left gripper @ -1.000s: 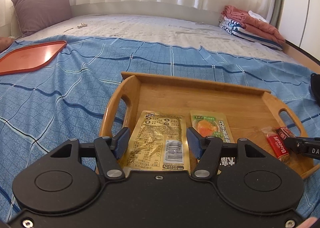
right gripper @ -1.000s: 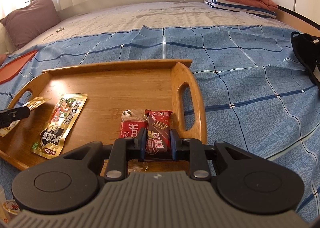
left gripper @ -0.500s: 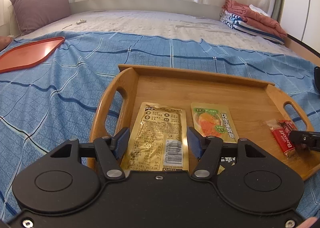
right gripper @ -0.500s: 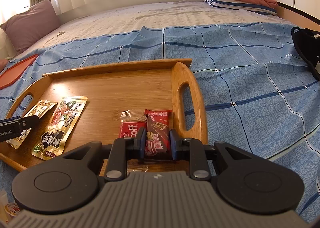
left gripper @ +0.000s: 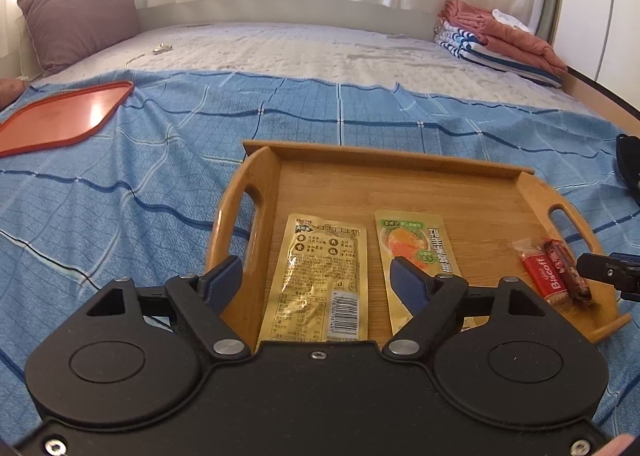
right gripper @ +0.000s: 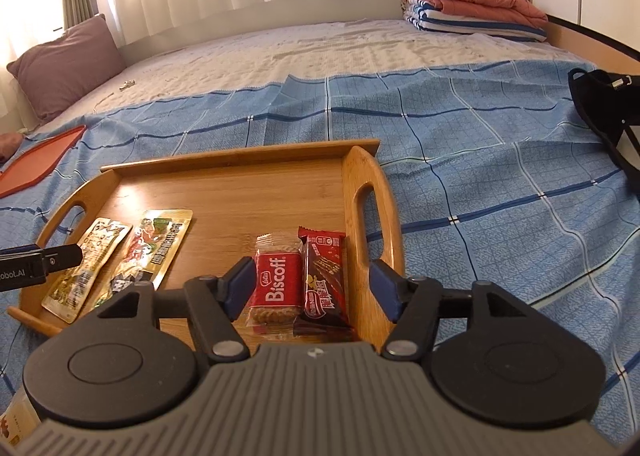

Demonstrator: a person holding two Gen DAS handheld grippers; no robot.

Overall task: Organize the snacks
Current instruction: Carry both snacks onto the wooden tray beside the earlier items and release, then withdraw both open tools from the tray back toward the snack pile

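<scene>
A wooden tray [left gripper: 400, 184] [right gripper: 240, 176] with handles lies on the blue bedspread. On it lie a gold snack pouch [left gripper: 320, 276] [right gripper: 86, 260], a green and orange pouch [left gripper: 416, 252] [right gripper: 156, 252], a red Biscoff biscuit [left gripper: 544, 276] [right gripper: 278, 284] and a dark red chocolate bar [left gripper: 566, 270] [right gripper: 324, 276]. My left gripper [left gripper: 316, 280] is open and empty over the near end of the gold pouch. My right gripper [right gripper: 312, 288] is open and empty, its fingers either side of the biscuit and chocolate bar.
An orange tray [left gripper: 60, 120] [right gripper: 36, 160] lies at the left on the bedspread. A purple pillow [left gripper: 80, 16] sits at the back left, folded blankets [left gripper: 496, 40] [right gripper: 472, 4] at the back right. A black bag [right gripper: 604, 108] lies at the right.
My right gripper has opened and let go of the chocolate bar, which now lies on the tray beside the biscuit. Both grippers have drawn back a little from the tray.
</scene>
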